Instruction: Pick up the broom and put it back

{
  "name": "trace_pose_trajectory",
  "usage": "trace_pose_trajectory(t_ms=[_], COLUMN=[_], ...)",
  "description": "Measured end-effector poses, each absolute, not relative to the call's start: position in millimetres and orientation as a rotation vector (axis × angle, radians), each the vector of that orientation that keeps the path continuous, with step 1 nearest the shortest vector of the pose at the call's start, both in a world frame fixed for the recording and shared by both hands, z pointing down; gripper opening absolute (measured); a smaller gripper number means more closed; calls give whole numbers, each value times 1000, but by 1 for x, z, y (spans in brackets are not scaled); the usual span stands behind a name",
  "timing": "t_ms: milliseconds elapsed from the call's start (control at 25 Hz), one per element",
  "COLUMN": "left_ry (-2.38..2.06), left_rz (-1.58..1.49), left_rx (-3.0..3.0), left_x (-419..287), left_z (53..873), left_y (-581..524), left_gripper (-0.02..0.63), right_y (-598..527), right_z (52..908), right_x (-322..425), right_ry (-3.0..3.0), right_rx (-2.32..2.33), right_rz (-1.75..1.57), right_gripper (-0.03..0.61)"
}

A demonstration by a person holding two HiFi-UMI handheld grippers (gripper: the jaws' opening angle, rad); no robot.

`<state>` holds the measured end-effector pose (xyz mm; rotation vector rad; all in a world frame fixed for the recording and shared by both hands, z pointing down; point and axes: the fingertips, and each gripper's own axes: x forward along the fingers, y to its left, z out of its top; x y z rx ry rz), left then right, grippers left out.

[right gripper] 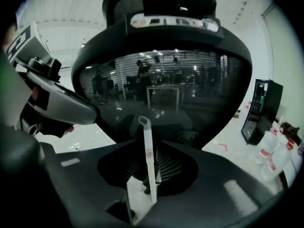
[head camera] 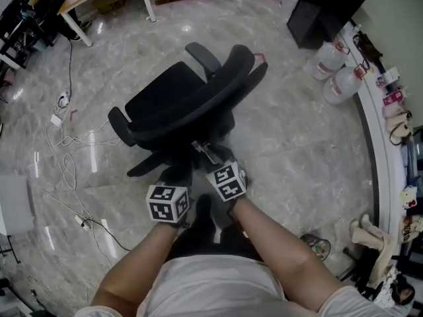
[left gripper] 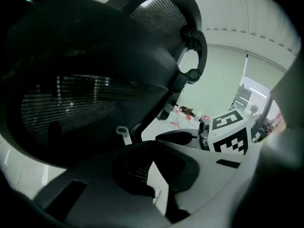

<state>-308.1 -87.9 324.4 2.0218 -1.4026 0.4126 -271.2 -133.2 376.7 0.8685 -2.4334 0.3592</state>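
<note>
1. We are finding the broom (right gripper: 148, 160) in the right gripper view as a thin pale handle with a loop at its top. It is rising from between the jaws toward the back of the chair (head camera: 178, 104). Its brush end is not showing in any view.
2. The right gripper (right gripper: 151, 201) is closing its jaws on the lower part of that handle. The handle is lying tight against the jaw faces, so we are judging this a real grip and not a near miss.
3. The left gripper (left gripper: 166, 194) is carrying nothing. Its jaws are standing slightly apart with only a narrow dark slit between them, and the handle tip is showing ahead of them, apart from them.
4. In the head view we are holding both grippers side by side, close in front of us and just behind the chair, which is standing on the marble floor (head camera: 297, 137). The handle is poking out toward the chair's base.
5. Farther out, white cables (head camera: 63, 150) are trailing across the floor on the left and water bottles (head camera: 334, 71) are sitting by the curved wall on the right.
6. We are judging the task as early. The grasp seems made, but carrying the broom away from the chair and setting it back in its place are not yet done, and no storage spot is showing.
</note>
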Motion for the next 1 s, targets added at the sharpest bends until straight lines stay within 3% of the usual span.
trace_pose_trajectory(t_ms=[200, 440, 720, 1000], left_ry=[-1344, -1207, -998, -866], left_rz=[373, 284, 149, 85], left_rx=[2122, 2324, 2589, 2768], left_x=[-268, -170, -28, 70], left_z=[293, 219, 81, -23], left_y=[-98, -117, -138, -135], left_gripper=[5, 5, 5, 5], right_y=[-135, -137, -133, -117], right_z=[323, 239, 101, -17], right_x=[-228, -128, 17, 113], right_ry=[-2444, -2417, -2384, -2403], right_rx=[995, 1241, 1626, 1804], right_rz=[358, 302, 271, 141], right_gripper=[81, 5, 3, 3])
